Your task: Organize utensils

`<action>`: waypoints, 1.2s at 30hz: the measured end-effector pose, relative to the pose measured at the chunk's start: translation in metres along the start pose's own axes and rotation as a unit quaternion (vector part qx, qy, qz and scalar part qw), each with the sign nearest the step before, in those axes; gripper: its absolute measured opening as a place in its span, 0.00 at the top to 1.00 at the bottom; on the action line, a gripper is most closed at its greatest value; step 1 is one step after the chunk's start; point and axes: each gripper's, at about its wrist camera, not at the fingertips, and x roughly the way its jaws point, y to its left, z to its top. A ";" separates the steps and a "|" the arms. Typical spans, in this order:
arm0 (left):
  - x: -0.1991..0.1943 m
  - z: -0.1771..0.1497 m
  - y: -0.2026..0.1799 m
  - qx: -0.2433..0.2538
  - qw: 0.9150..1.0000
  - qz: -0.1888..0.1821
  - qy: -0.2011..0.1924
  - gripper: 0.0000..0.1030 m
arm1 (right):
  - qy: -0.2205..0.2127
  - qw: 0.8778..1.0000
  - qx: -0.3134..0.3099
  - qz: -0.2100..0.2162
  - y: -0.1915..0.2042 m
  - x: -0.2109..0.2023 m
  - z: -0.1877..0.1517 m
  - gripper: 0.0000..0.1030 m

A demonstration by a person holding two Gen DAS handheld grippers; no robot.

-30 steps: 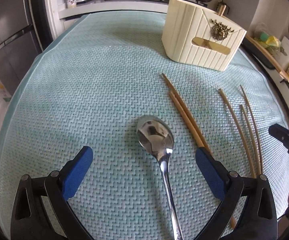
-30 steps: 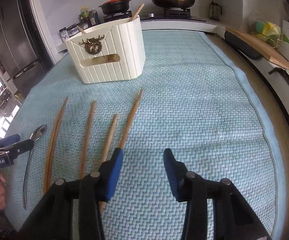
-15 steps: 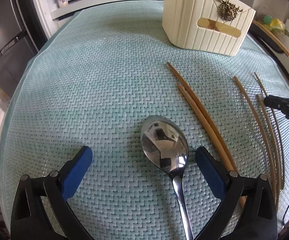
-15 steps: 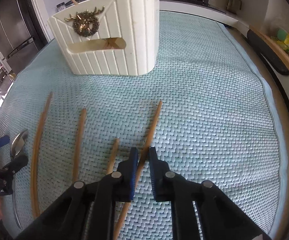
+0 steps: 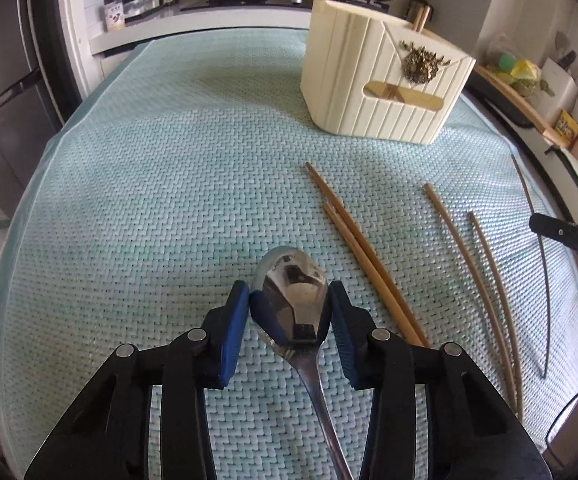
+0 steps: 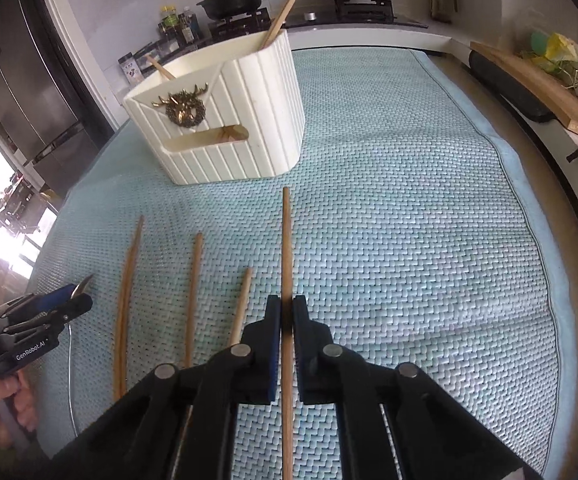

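Left wrist view: left hand-held gripper [image 5: 289, 300], lower centre, blue pads closed against both sides of the spoon [image 5: 295, 300] bowl; handle runs down to the frame bottom. Pair of chopsticks [image 5: 363, 250] lies just right of it on the teal mat [image 5: 149, 200]. Cream utensil holder [image 5: 385, 80] stands upper right.

Right wrist view: right hand-held gripper [image 6: 287, 316], lower centre, pads clamped on one chopstick [image 6: 287, 248] pointing up-frame toward the holder, upper left. Other chopsticks lie left on the mat.
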 end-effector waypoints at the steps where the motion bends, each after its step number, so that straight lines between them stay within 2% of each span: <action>1: -0.007 0.000 0.001 -0.003 1.000 -0.004 -0.009 0.61 | -0.008 1.000 0.003 0.001 -0.001 -0.006 -0.001 0.94; 3: -0.020 0.001 0.003 -0.008 1.000 -0.011 -0.027 0.62 | -0.024 1.000 0.012 0.007 -0.004 -0.018 -0.001 0.94; 4: -0.026 0.001 0.005 -0.010 0.999 -0.014 -0.034 0.67 | -0.031 0.999 0.016 0.009 -0.003 -0.025 -0.002 0.94; 5: -0.032 0.002 0.007 -0.012 0.999 -0.016 -0.040 0.85 | -0.038 0.999 0.019 0.011 -0.004 -0.031 -0.002 0.94; 6: -0.036 0.003 0.010 -0.015 0.999 -0.019 -0.044 0.97 | -0.047 0.999 0.023 0.015 -0.003 -0.037 -0.003 0.94; 10: -0.055 0.004 0.015 -0.024 0.997 -0.027 -0.068 0.97 | -0.078 0.996 0.029 0.026 0.001 -0.060 -0.007 0.94; 14: -0.050 0.004 0.020 -0.024 0.998 -0.028 -0.047 0.97 | -0.086 0.996 0.031 0.024 0.002 -0.070 -0.011 0.94; 16: -0.044 0.002 0.021 -0.032 0.999 -0.025 -0.036 0.84 | -0.083 0.996 0.033 0.022 0.000 -0.070 -0.013 0.94; 18: -0.041 -0.001 0.021 -0.033 0.999 -0.020 -0.032 0.44 | -0.081 0.996 0.036 0.022 -0.002 -0.069 -0.016 0.94; 19: -0.041 -0.002 0.022 -0.033 0.999 -0.013 -0.037 0.41 | -0.079 0.996 0.037 0.023 -0.003 -0.069 -0.019 0.94; 26: -0.027 -0.017 0.034 -0.044 0.999 0.012 -0.007 0.40 | -0.072 0.996 0.038 0.025 -0.004 -0.064 -0.027 0.94; 31: -0.009 -0.022 0.029 -0.031 0.999 0.034 0.024 0.39 | -0.065 0.997 0.038 0.032 0.000 -0.057 -0.029 0.94; 34: 0.009 -0.022 0.024 -0.017 0.997 0.052 0.052 0.36 | -0.064 0.997 0.037 0.037 0.003 -0.054 -0.028 0.94; 35: 0.013 -0.022 0.023 -0.012 0.997 0.054 0.057 0.37 | -0.064 0.997 0.036 0.038 0.004 -0.054 -0.028 0.94; 36: 0.013 -0.022 0.021 -0.003 0.997 0.058 0.048 0.60 | -0.065 0.996 0.036 0.038 0.005 -0.055 -0.028 0.94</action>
